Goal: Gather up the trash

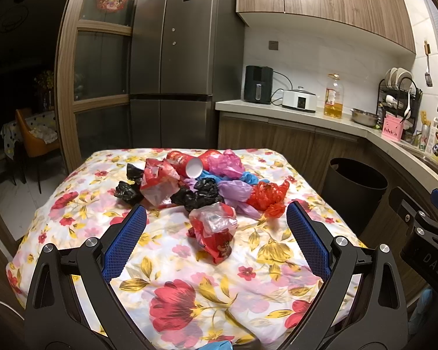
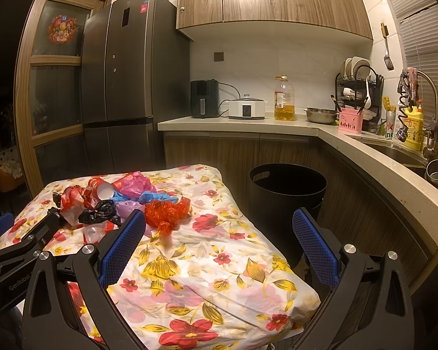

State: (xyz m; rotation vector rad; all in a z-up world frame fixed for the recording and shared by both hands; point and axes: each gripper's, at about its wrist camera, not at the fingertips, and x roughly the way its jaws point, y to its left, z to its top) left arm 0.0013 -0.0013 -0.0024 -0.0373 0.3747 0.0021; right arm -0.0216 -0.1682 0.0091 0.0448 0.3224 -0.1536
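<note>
A pile of crumpled plastic bags [image 1: 203, 182], red, black, pink, purple and blue, lies on the flower-patterned table [image 1: 189, 285], with a white paper cup [image 1: 193, 168] on top. A red and clear bag [image 1: 214, 232] lies nearest, apart from the pile. My left gripper [image 1: 216, 233] is open and empty, its jaws on either side of that near bag and above it. My right gripper [image 2: 219, 240] is open and empty over the table's right part, near an orange-red bag [image 2: 168, 211]. A black trash bin [image 2: 287, 194] stands on the floor right of the table; it also shows in the left wrist view [image 1: 356, 185].
A kitchen counter [image 2: 248, 127] runs behind and along the right with an air fryer [image 2: 203, 98], cooker, oil bottle [image 2: 283, 99], steel bowl, dish rack and sink [image 2: 400, 151]. A tall fridge [image 1: 175, 58] stands behind the table. The left gripper's body [image 2: 23, 245] shows at the right wrist view's left edge.
</note>
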